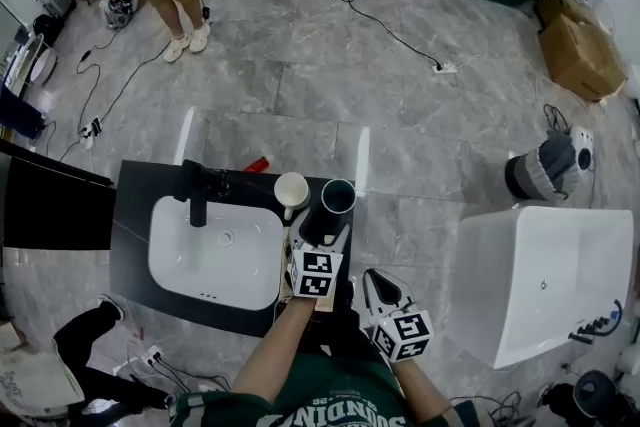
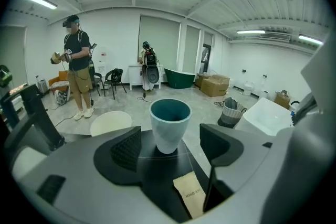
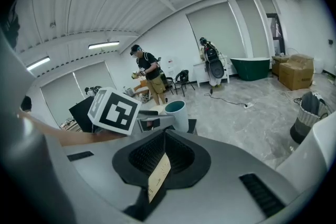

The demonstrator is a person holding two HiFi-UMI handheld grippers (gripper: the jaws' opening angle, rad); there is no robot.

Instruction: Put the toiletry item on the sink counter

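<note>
Right gripper is pinching a tan paper sachet, jaws fully together, hanging behind and right of the teal ceramic cup, seemingly off the black sink counter. Left gripper is gaping wide, gripping nothing, straddling a second tan sachet lying just short of that cup (already down). Best approach: bringing the held sachet in beside the cup, laying it flat before releasing, and not bumping the cup.

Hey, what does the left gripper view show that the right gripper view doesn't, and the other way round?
Only the left gripper view: the left gripper from behind, its jaws apart, with a tan paper sachet lying low between them.
Only the right gripper view: the right gripper, jaws shut on a second tan paper sachet, plus the left gripper's marker cube.
Both: the pale blue cup with a teal inside and the standing person in khaki shorts.
</note>
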